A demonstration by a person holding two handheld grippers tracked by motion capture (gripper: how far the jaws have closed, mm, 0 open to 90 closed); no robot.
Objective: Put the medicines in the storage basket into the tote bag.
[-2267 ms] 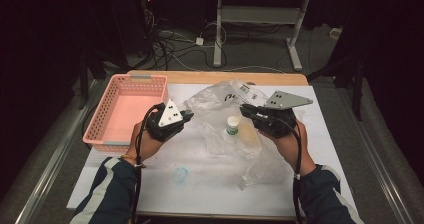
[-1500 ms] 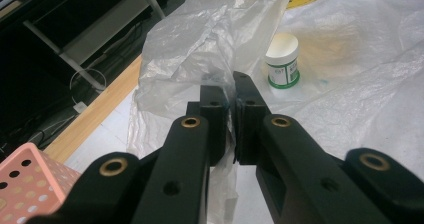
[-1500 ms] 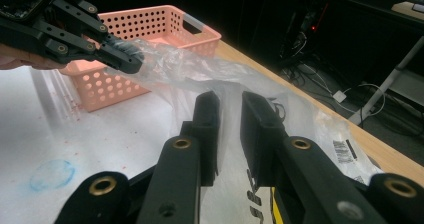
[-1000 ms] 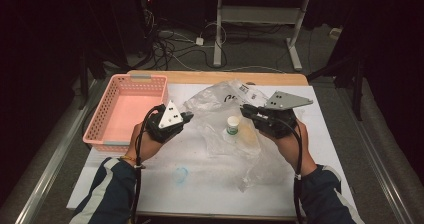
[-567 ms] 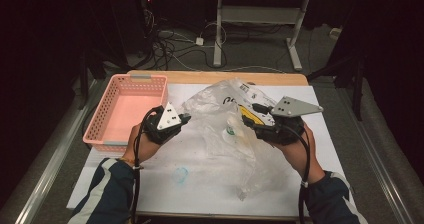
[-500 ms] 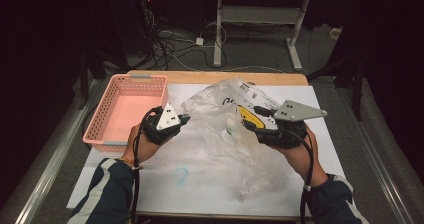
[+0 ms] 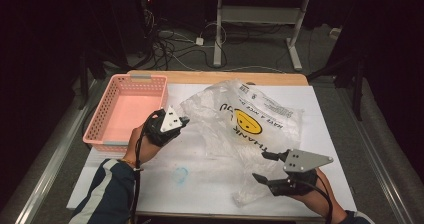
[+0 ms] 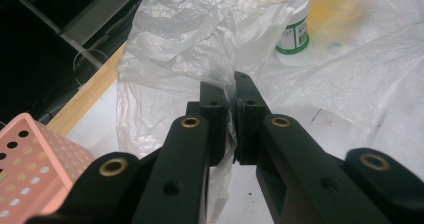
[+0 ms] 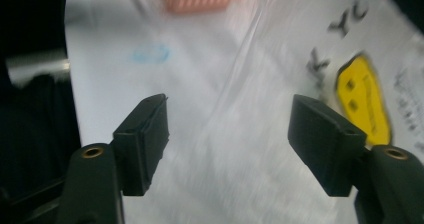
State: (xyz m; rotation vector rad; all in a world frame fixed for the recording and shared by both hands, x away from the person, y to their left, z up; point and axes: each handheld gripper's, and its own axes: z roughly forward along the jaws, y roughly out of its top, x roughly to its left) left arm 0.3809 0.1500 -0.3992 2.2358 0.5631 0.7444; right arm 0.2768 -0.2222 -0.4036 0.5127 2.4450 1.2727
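Observation:
A clear plastic bag (image 7: 250,129) with a yellow smiley face and black print lies crumpled across the middle of the white-covered table. My left gripper (image 7: 183,119) is shut on the bag's left edge; in the left gripper view the film (image 8: 170,44) is pinched between the two jaws (image 8: 231,104). A small white bottle with a green label (image 8: 292,34) stands inside the bag, beyond that pinch. My right gripper (image 7: 260,165) is wide open at the bag's front right corner. In the right gripper view it (image 9: 232,134) hovers over the bag (image 9: 280,74) with nothing between its fingers.
A pink perforated basket (image 7: 107,114) sits at the table's left, just beyond the left hand. A blue scribble (image 7: 181,175) marks the white cover (image 7: 150,189) near the front. The wooden table edge (image 7: 215,77) runs along the back, with cables and a desk frame on the floor behind.
My right gripper has pulled back from the middle of the table to the front right and stands open. The bag has spread, smiley face up, and now covers the bottle. The left gripper kept still.

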